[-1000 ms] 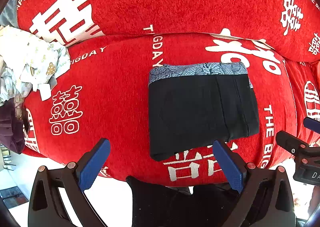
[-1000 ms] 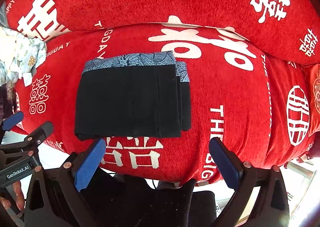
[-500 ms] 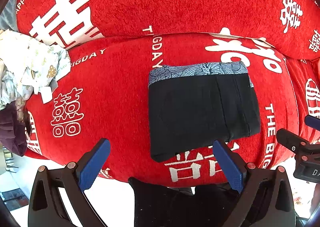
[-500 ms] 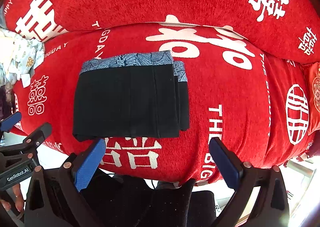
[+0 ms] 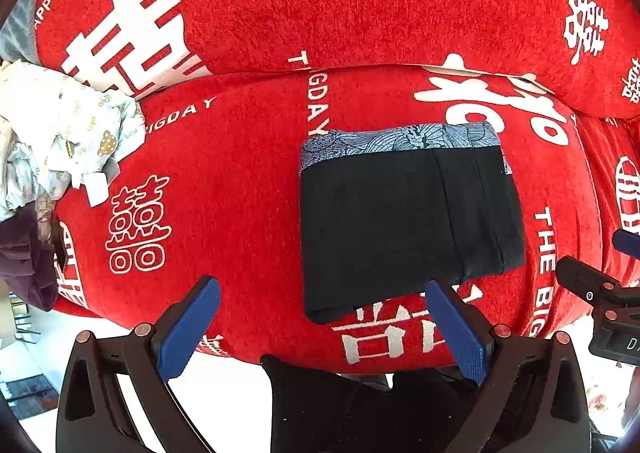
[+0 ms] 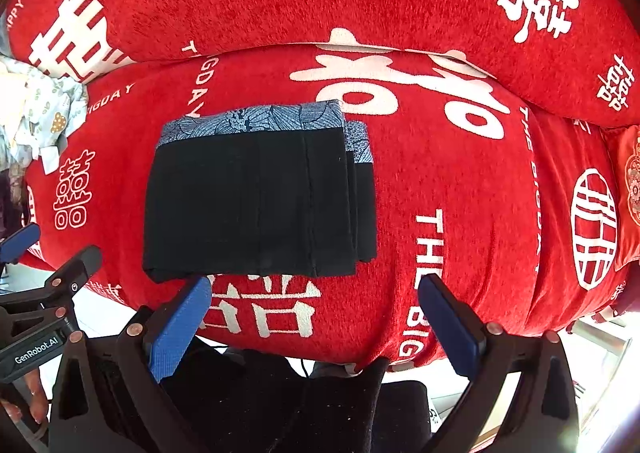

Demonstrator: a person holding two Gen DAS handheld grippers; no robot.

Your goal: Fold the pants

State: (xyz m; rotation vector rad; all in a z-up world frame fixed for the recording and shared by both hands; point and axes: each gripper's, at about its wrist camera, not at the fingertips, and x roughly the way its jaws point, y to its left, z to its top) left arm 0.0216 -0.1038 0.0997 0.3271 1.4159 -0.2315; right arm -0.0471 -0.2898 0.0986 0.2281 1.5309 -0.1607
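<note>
Two hand-held grippers hover at the near edge of a red plush sofa cover (image 5: 248, 189) printed with white characters and lettering; neither touches any cloth. The left hand-held gripper (image 5: 320, 327) has its blue-padded fingers (image 5: 188, 329) spread wide with nothing between them, and the right hand-held gripper (image 6: 316, 319) is likewise splayed apart and empty, its blue pads (image 6: 180, 327) just short of the garment. The folded black pants with a blue-grey patterned waistband (image 6: 256, 197) lie flat as a neat rectangle on the seat cushion, waistband toward the backrest, with stacked layers stepping out along the right edge; in the left wrist view the same pants (image 5: 404, 221) sit right of centre, their near corner just beyond the right-hand blue pad. Readable writing on the cover includes "HAPPY WEDDING" along the backrest's upper left, "BIGDAY" running across the seat, and "THE BIG…" down the right side of the seat, alongside large white double-happiness characters. A black casing on the left hand-held gripper, seen from the right wrist view, carries a white "GenRobot.AI" label (image 6: 36, 349). A crumpled pale printed cloth pile (image 5: 60, 133) rests at the far left of the sofa, well apart from the pants
</note>
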